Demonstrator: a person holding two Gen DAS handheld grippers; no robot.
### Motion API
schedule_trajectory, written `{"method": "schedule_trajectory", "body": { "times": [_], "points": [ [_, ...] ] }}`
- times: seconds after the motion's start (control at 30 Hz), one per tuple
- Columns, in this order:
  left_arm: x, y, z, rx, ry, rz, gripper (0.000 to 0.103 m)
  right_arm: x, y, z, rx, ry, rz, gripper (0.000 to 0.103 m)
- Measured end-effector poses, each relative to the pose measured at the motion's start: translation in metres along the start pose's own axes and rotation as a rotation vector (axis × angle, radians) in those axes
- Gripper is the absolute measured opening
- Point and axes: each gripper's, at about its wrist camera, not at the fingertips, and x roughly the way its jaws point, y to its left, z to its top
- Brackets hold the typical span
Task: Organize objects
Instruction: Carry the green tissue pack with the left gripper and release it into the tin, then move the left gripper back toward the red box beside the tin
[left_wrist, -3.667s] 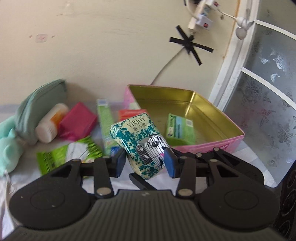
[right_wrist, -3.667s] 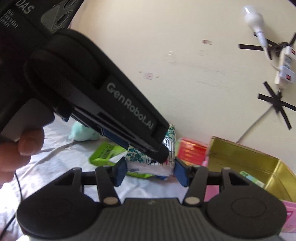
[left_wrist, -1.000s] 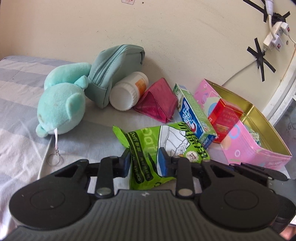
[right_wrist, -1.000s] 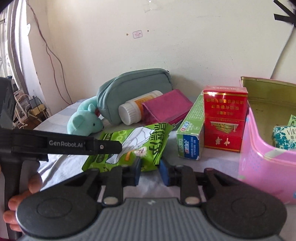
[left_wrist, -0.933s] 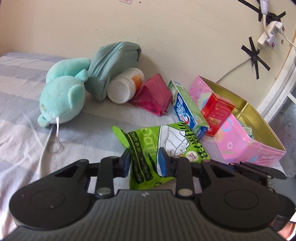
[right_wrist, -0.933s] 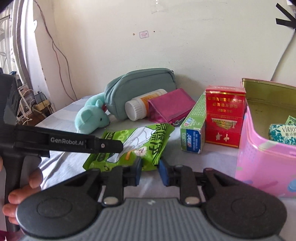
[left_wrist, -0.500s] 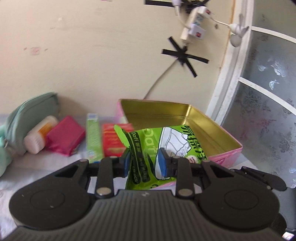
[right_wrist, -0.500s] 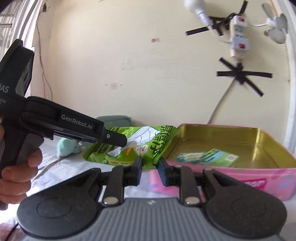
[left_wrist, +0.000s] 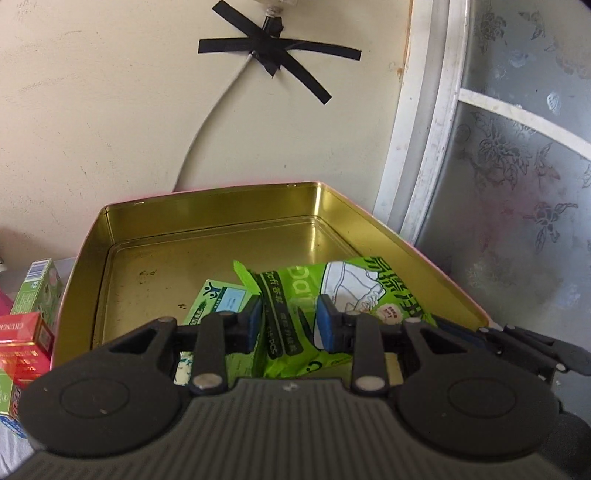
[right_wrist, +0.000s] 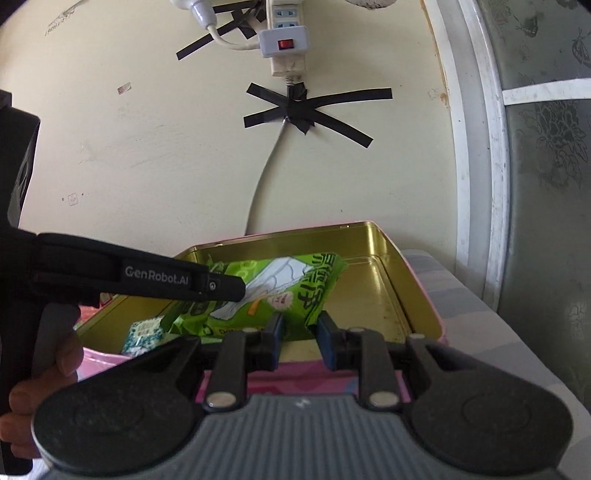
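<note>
Nearest to us, between the blue pads of the left hand-held gripper (left_wrist: 289, 322), the green wipes pack (left_wrist: 332, 291) was clamped tight at its crumpled end. We held its other end at the right hand-held gripper (right_wrist: 299, 334), whose jaws were opening w/ the pack's corner between them, the pads looking just clear of it. So the pack hung over the inside of the gold-lined pink tin (left_wrist: 207, 212), not yet resting on the bottom as far as we could tell.

We judged the step as the drop-off: pack carried to the tin, release beginning. Next move, in our view: lower it a bit so it lands flat inside the walls, then let go w/ the left too & pull both grippers back w/o snagging the film. Risk: the soft pack could drape over the rim.

Below the pack, a small green box (left_wrist: 218, 299) lay on the tin floor, & a teal-patterned tissue pack (right_wrist: 144, 332) sat at the near-left corner. Left of the tin, outside it, stood a red carton (left_wrist: 22, 343) & a green toothpaste box (left_wrist: 37, 288).

Farther off, the tin sat on a striped bedsheet (right_wrist: 480, 302), close to a cream wall. A white cable (left_wrist: 210, 122) ran up the wall under crossed black tape (left_wrist: 273, 59) to a power strip (right_wrist: 284, 44). Right of that, a white frame w/ frosted flower-pattern glass (left_wrist: 517, 184).
</note>
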Motion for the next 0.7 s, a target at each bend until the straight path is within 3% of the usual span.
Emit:
{"method": "schedule_trajectory", "body": {
  "times": [0.03,0.1,0.43,0.7],
  "points": [
    [0.003,-0.002,-0.001,0.014,0.006,0.022,0.035,0.000,0.000,-0.002,0.002,-0.018,-0.011,0.025],
    [0.008,-0.008,-0.003,0.050,0.007,0.064,0.038,-0.002,0.000,-0.004,-0.009,-0.038,-0.033,0.038],
    [-0.021,-0.005,-0.010,0.103,-0.029,0.180,0.046,-0.022,0.009,-0.008,-0.011,-0.135,-0.014,0.038],
    [-0.083,0.059,-0.026,0.005,-0.069,0.180,0.049,-0.042,0.057,-0.008,-0.075,-0.151,0.057,0.038]
  ]
}}
